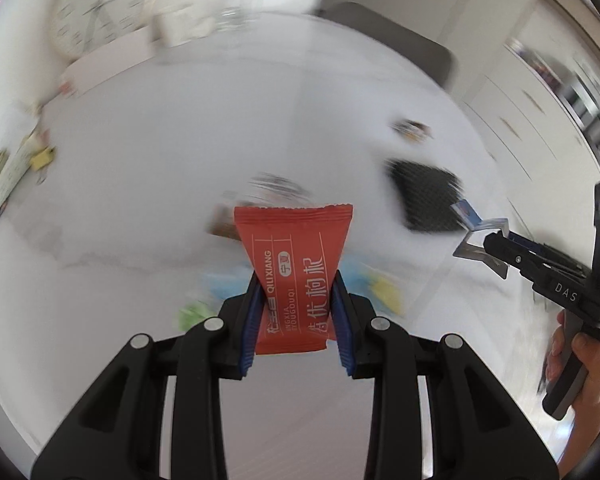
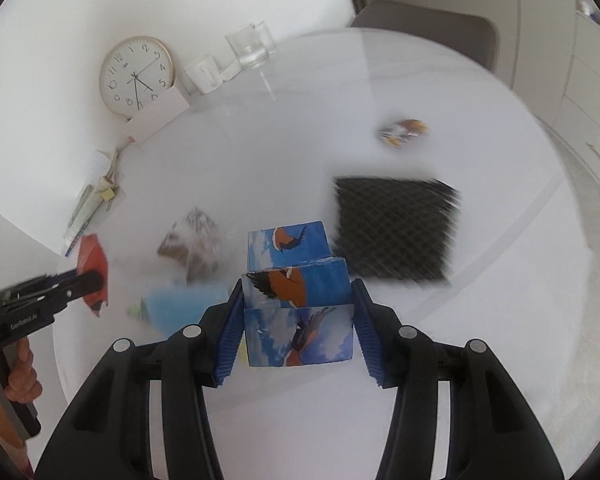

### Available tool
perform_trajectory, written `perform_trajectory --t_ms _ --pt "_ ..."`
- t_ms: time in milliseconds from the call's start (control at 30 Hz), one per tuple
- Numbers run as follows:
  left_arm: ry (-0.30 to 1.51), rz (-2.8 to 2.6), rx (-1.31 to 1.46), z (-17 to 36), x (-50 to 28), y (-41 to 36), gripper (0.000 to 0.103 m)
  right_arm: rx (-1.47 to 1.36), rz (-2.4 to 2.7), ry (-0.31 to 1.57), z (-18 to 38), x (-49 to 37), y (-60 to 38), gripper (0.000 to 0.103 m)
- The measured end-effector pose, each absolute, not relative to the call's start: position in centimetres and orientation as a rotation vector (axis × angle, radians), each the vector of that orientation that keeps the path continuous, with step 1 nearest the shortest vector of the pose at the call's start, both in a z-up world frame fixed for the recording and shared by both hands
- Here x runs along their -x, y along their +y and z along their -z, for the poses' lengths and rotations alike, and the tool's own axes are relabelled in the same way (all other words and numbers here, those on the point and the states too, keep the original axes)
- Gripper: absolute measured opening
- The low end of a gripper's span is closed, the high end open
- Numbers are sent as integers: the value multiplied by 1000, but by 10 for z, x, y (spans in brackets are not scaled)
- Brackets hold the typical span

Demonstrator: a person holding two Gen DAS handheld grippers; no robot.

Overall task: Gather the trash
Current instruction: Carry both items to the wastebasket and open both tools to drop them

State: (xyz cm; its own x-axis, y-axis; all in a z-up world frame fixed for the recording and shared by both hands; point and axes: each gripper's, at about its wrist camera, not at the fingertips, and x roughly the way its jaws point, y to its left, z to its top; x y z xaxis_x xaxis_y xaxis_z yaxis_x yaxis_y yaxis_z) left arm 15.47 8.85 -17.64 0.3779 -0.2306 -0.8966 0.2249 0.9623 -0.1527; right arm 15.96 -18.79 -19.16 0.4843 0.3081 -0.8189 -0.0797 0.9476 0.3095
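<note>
My left gripper (image 1: pixel 296 280) is shut on a red snack packet (image 1: pixel 296 248), held upright above the round white table (image 1: pixel 160 200). My right gripper (image 2: pixel 298 286) is shut on a folded blue card printed with birds (image 2: pixel 300 328), also lifted off the table. Each gripper shows in the other's view: the right gripper (image 1: pixel 495 246) with its card (image 1: pixel 471 220) at the right edge, the left gripper (image 2: pixel 92 280) with the red packet (image 2: pixel 92 256) at the left. A black mesh tray (image 2: pixel 395 228) lies on the table just beyond the card.
More litter lies below: a brownish clear wrapper (image 2: pixel 192 244), a blue wrapper (image 2: pixel 180 304) and a small colourful wrapper (image 2: pixel 401 130). A clock (image 2: pixel 136 76), a white cup (image 2: pixel 204 74) and a glass (image 2: pixel 252 46) stand at the far edge, papers (image 2: pixel 92 188) at the left. A chair (image 2: pixel 431 28) stands beyond.
</note>
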Motion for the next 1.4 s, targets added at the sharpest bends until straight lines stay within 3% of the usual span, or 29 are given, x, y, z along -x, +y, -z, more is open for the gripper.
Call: perform_trajectory --t_ms 467,733,767,800,833,867,1000,1400 --pt "1186 869 -339 185 19 -125 32 -409 114 1048 178 107 -334 51" --pt "1256 1072 -527 213 98 -195 33 -521 241 1070 199 200 -372 51" --pt "1263 1078 -543 215 103 -200 36 -533 252 1070 202 209 -376 51" --pt "1269 1081 -562 217 108 -204 47 -542 259 1070 202 214 -377 51" --pt "1272 1079 -574 218 108 -206 69 -549 264 1069 203 218 -379 51" --pt "1263 1067 -590 218 110 -208 78 -555 267 1068 204 222 -380 51" --pt "1217 1074 -592 209 122 -208 95 -577 273 1072 210 232 -385 51" --pt "1171 1035 -583 203 118 -203 95 -569 239 1123 224 228 -377 52"
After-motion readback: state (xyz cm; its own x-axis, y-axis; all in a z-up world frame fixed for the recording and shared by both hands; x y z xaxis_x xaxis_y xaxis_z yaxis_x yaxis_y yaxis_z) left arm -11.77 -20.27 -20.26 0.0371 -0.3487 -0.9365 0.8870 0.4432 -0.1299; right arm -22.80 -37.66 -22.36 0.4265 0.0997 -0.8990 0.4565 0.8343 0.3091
